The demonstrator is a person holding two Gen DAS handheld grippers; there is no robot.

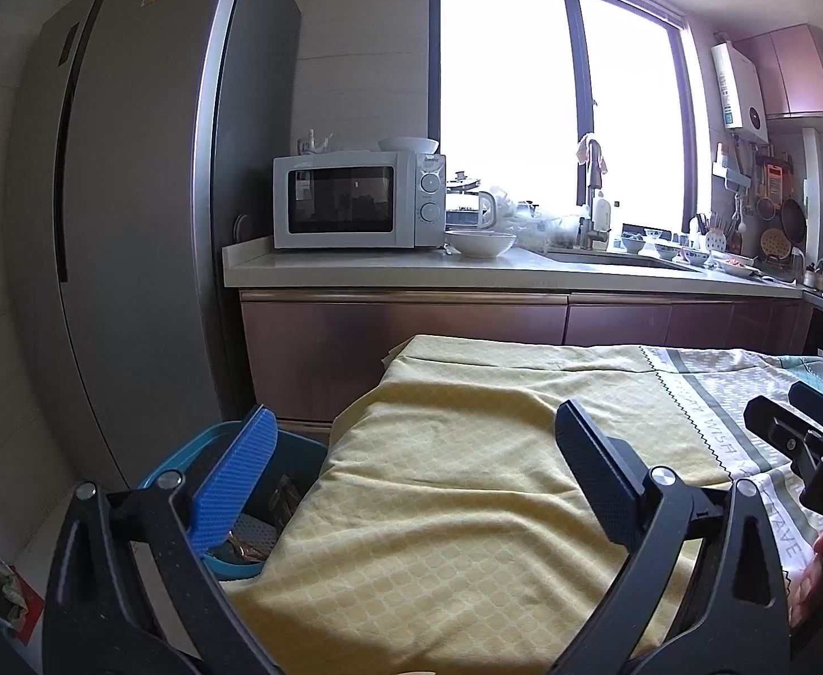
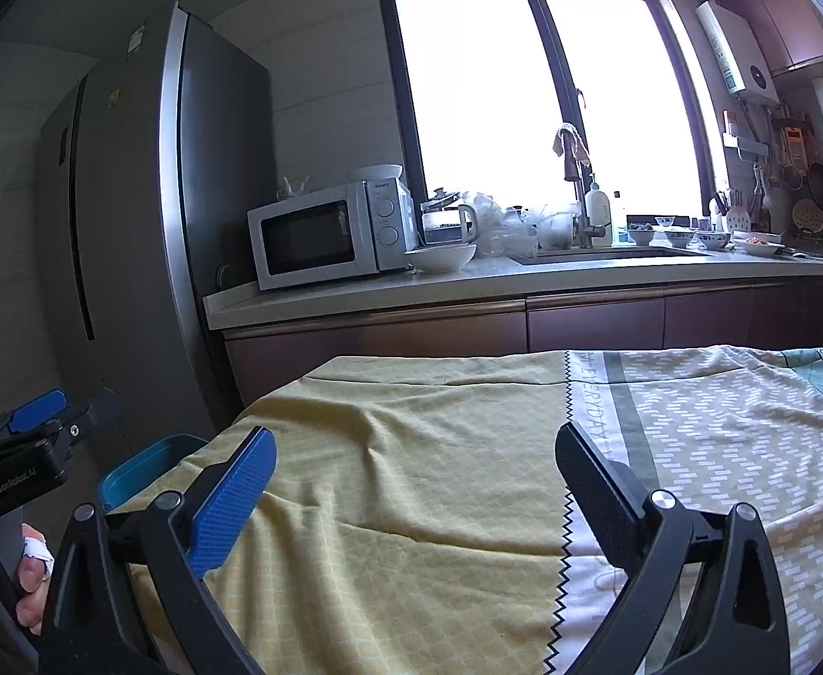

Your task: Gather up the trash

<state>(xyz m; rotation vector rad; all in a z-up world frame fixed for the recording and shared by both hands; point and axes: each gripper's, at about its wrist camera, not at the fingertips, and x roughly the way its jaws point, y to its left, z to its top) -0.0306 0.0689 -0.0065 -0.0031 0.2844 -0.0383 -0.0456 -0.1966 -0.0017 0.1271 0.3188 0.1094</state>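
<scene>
Left wrist view: the left gripper hangs with its jaws wide apart and nothing between them, over a table covered by a yellow cloth. Below its blue left finger sits a blue bin beside the table's edge, with what looks like wrappers inside. To its right, the right gripper shows at the frame's edge. In the right wrist view, the right gripper is likewise spread wide and empty above the cloth, with the bin off to its left. Ahead of both stand a microwave and a bowl.
</scene>
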